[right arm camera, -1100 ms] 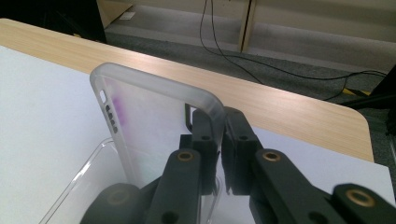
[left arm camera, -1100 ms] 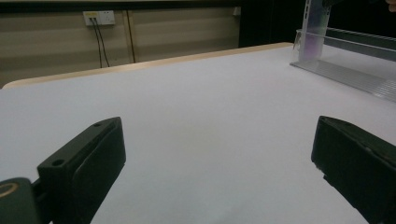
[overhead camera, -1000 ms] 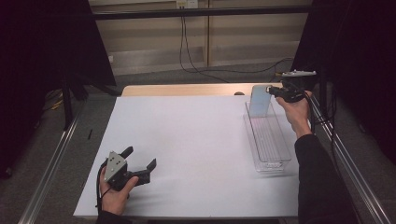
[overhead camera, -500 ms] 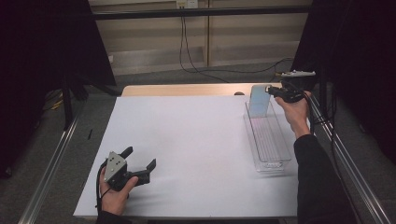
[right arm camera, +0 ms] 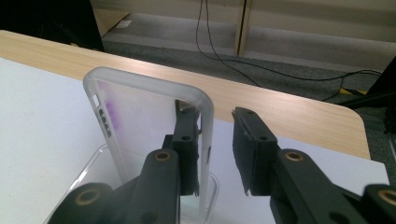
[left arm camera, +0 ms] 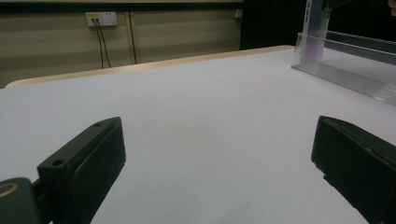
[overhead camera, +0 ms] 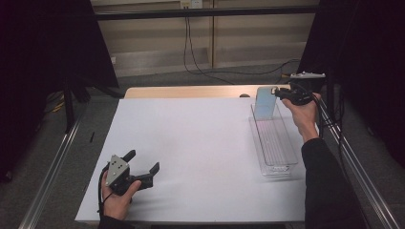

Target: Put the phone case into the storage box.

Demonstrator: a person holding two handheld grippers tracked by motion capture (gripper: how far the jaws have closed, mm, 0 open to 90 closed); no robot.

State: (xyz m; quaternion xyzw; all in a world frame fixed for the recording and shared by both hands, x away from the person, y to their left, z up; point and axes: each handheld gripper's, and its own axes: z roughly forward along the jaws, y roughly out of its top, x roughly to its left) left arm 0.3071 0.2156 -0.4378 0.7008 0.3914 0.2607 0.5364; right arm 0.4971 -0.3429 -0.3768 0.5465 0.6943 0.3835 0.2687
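Clear phone case (right arm camera: 140, 126) stands upright at the tray's (overhead camera: 282, 162) far end. Right gripper (right arm camera: 217, 149) has just been opening, one jaw behind the case edge, the other clear. Left gripper (overhead camera: 141, 164) sits open on the table (overhead camera: 200, 143).

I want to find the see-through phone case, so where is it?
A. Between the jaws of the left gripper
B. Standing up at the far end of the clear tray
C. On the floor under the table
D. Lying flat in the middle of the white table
B. The phone case stands upright at the far end of the clear tray, by the right gripper.
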